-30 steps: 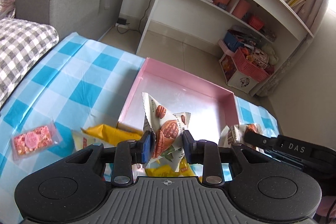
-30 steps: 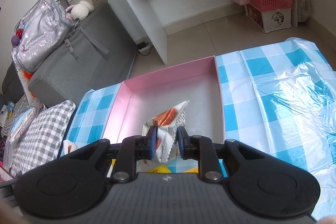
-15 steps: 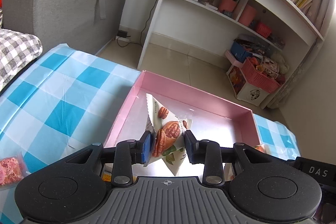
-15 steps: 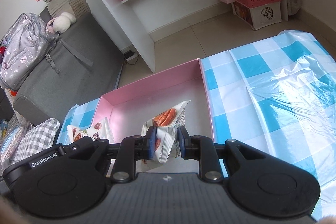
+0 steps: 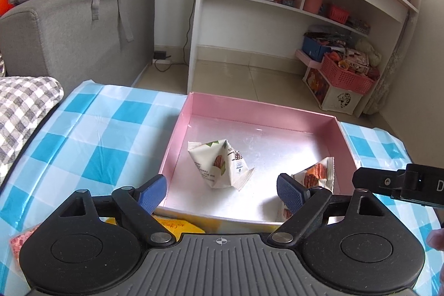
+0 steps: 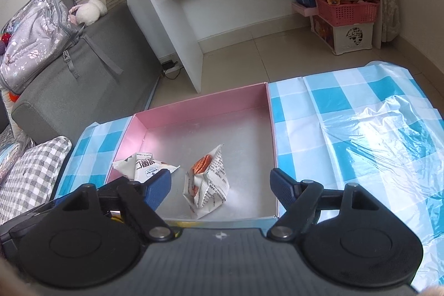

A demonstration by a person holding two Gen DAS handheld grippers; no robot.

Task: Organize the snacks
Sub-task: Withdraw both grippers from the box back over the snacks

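The left gripper [image 5: 222, 190] and right gripper [image 6: 220, 186] are both gaping wide, gripping nothing — two white pecan-print snack packets [image 5: 220, 167] [image 6: 206, 183] are lying inside the pink cardboard box [image 5: 260, 110].

Only a little text can be read. On the black body of the right gripper [image 5: 402, 185], at the right edge of the left wrist view, stands one white letter "D" (the rest is cut off by the frame). The white snack packet [image 5: 220, 164] in the pink box [image 5: 258, 113] carries dark Chinese characters and small print, too blurred to read. The second packet [image 6: 206, 183] also shows only unreadable fine print.
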